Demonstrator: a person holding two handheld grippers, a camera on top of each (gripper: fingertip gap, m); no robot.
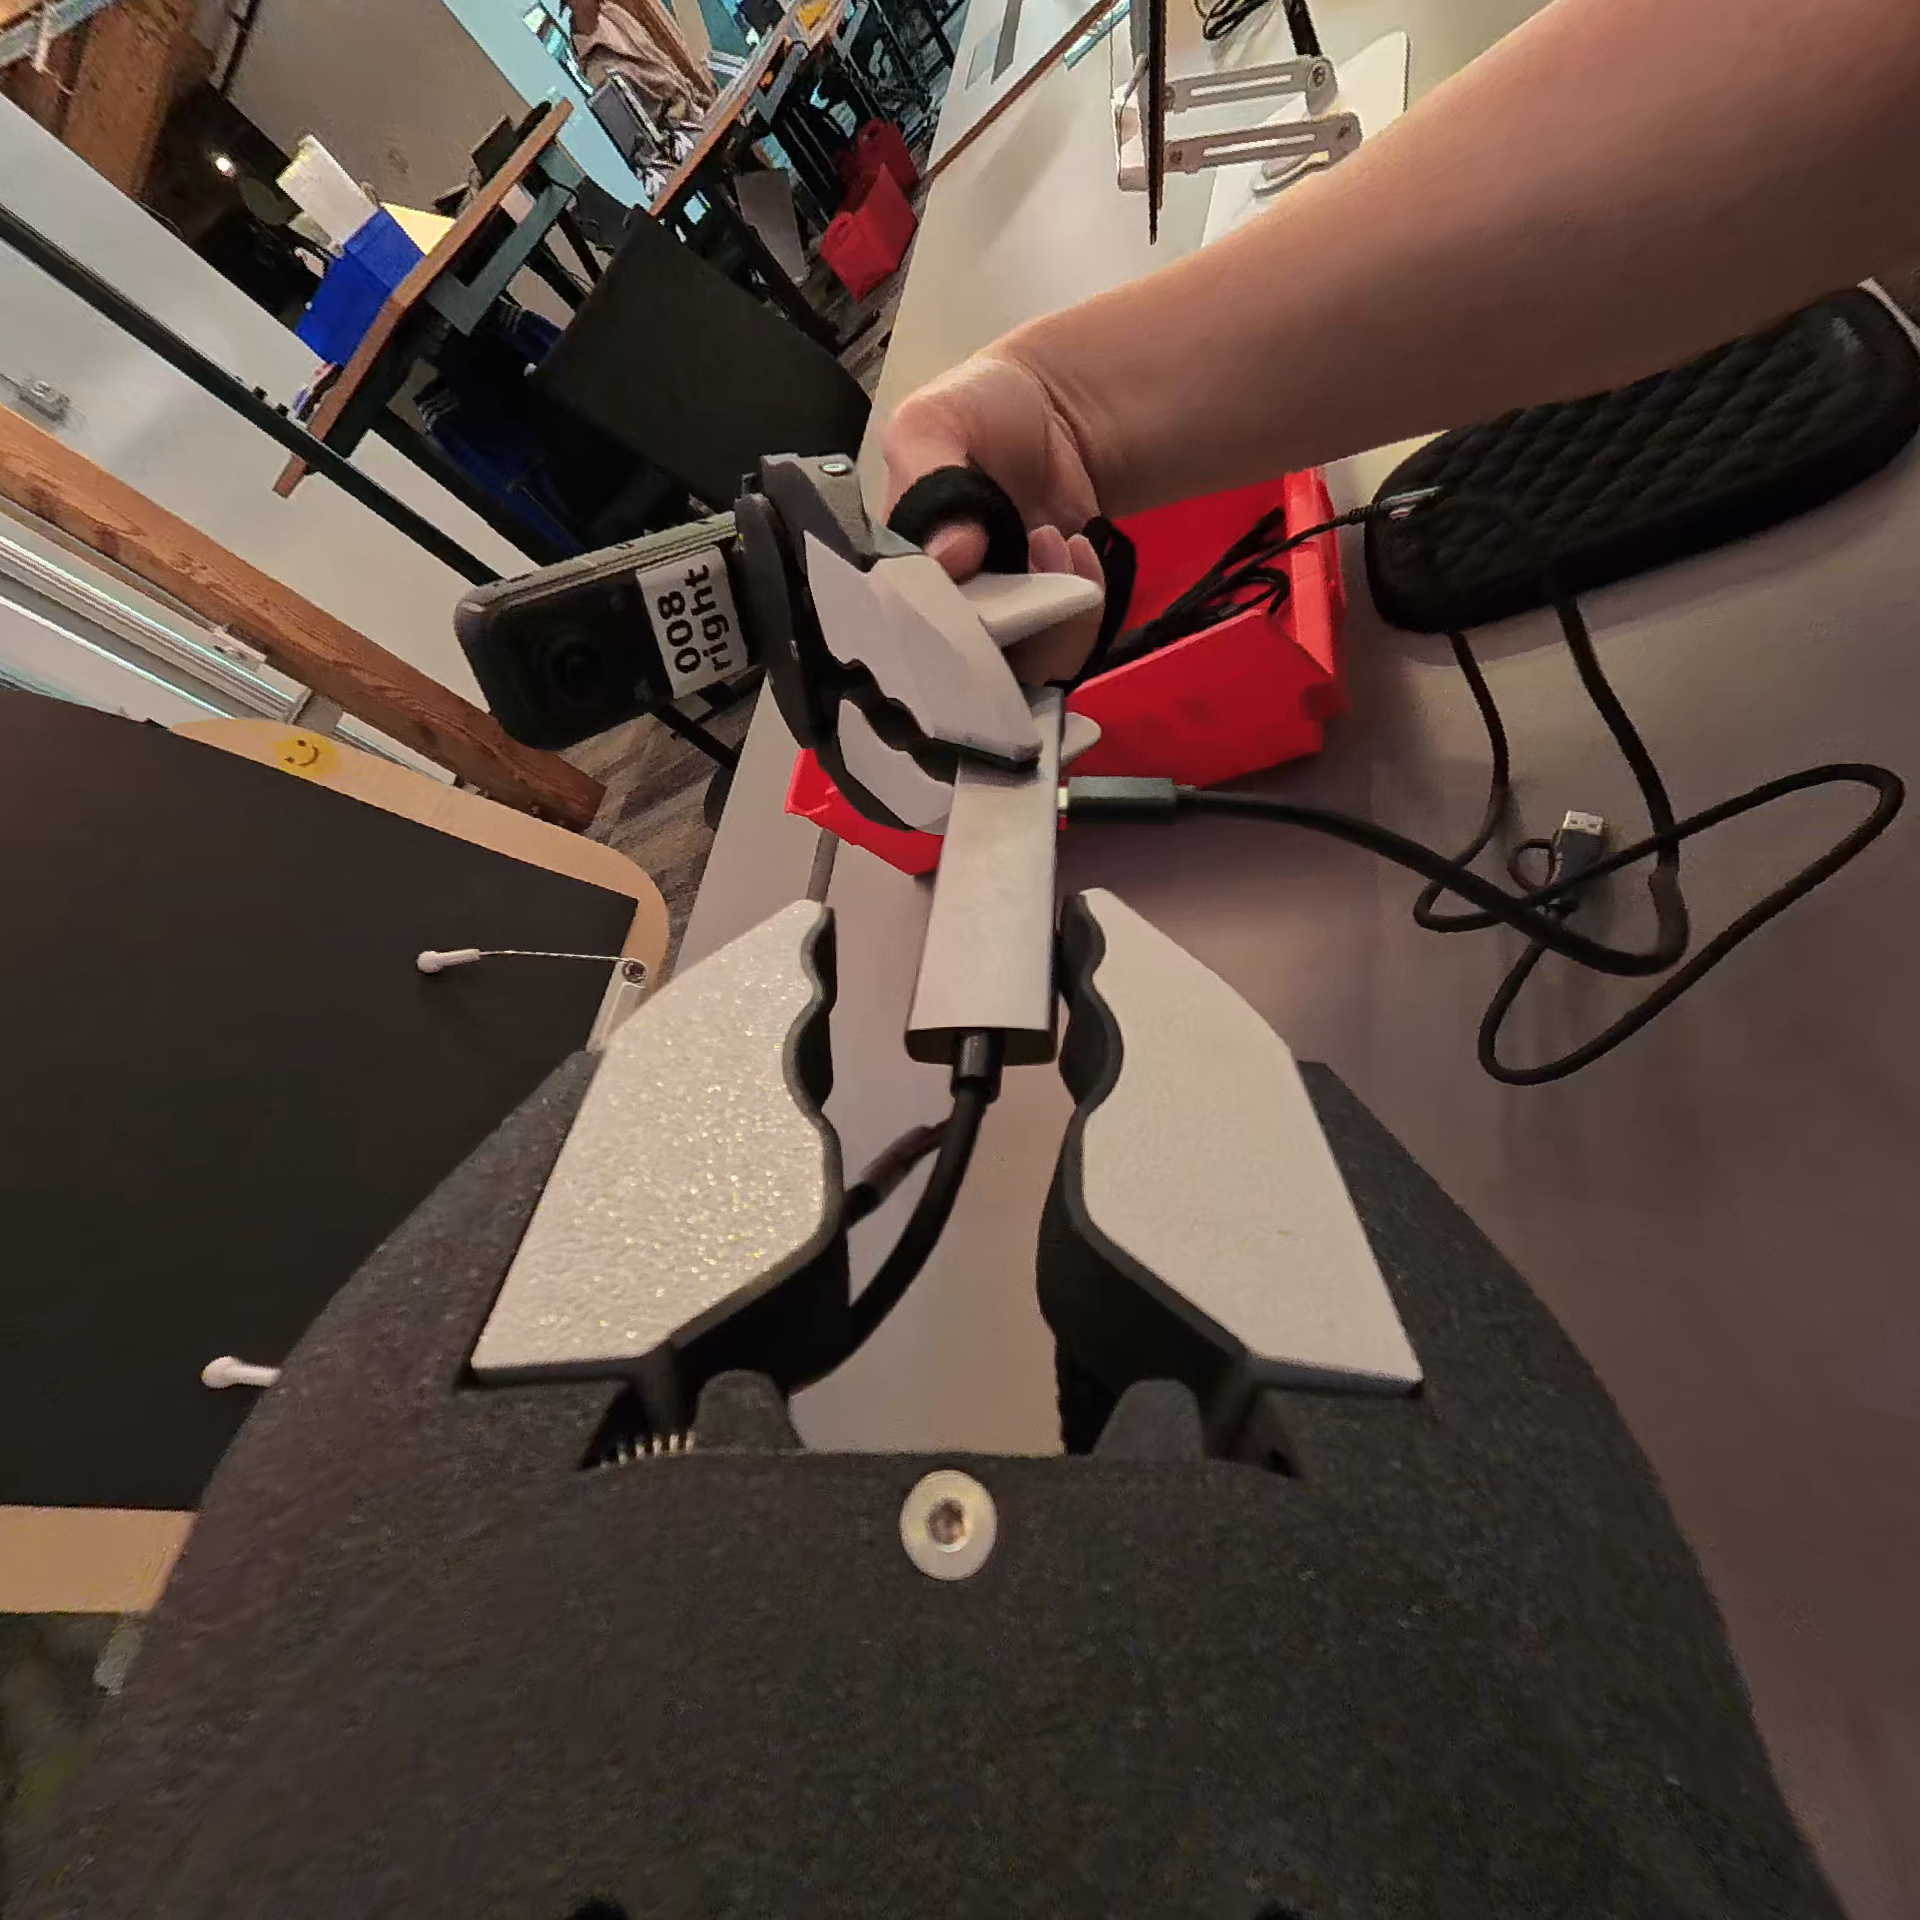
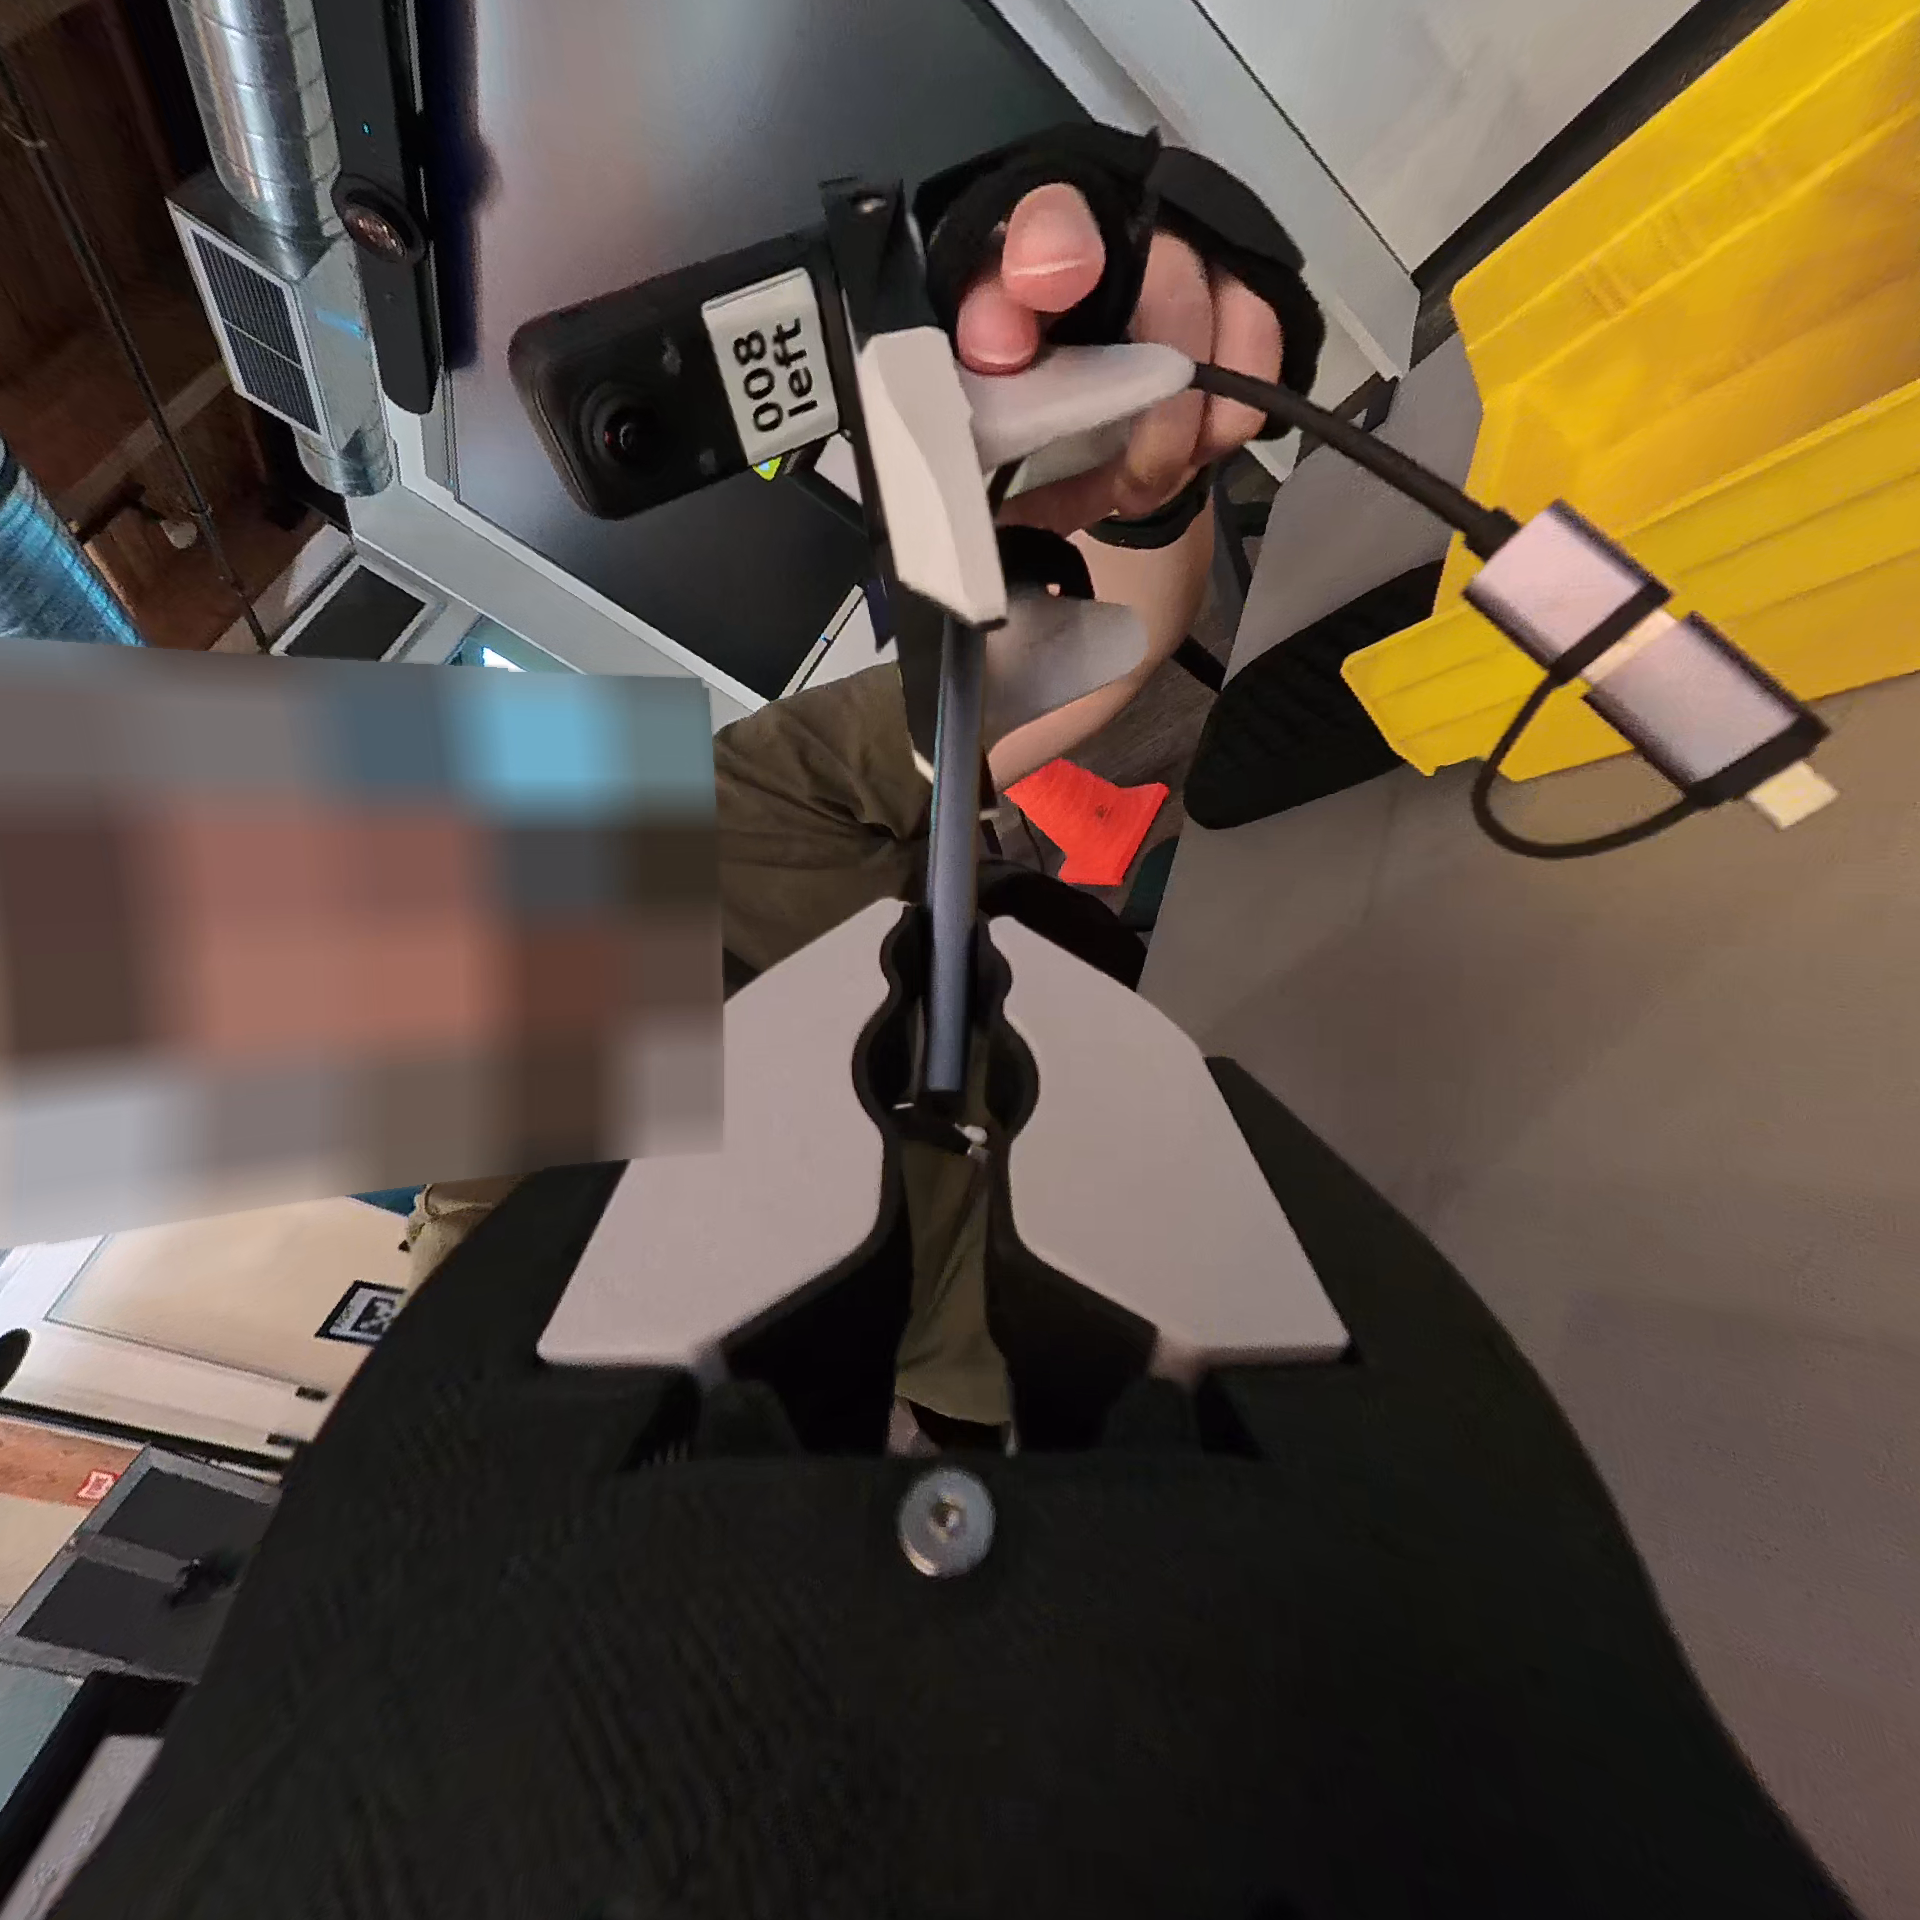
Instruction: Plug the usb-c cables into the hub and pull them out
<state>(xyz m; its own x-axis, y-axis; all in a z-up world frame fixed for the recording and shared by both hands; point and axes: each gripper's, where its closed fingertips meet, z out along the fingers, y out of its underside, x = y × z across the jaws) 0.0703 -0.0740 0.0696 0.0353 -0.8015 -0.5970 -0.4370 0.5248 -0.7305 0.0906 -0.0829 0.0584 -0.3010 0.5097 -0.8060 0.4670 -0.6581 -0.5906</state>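
Observation:
The grey hub is a flat bar held in the air between both grippers. My right gripper is shut on its far end, with the pads on its flat faces; it also shows in the left wrist view. My left gripper stands open around the near end. The right pad is at the hub's edge and a gap shows at the left pad. A black USB-C plug meets the hub's right edge with its metal tip showing. The hub's own lead hangs down and ends in grey adapters.
A red bin with cables and a black quilted pouch lie behind the hub. Black cable loops and a loose USB-A plug lie on the grey table. Yellow bins stand at the right. A person's arm holds the right gripper.

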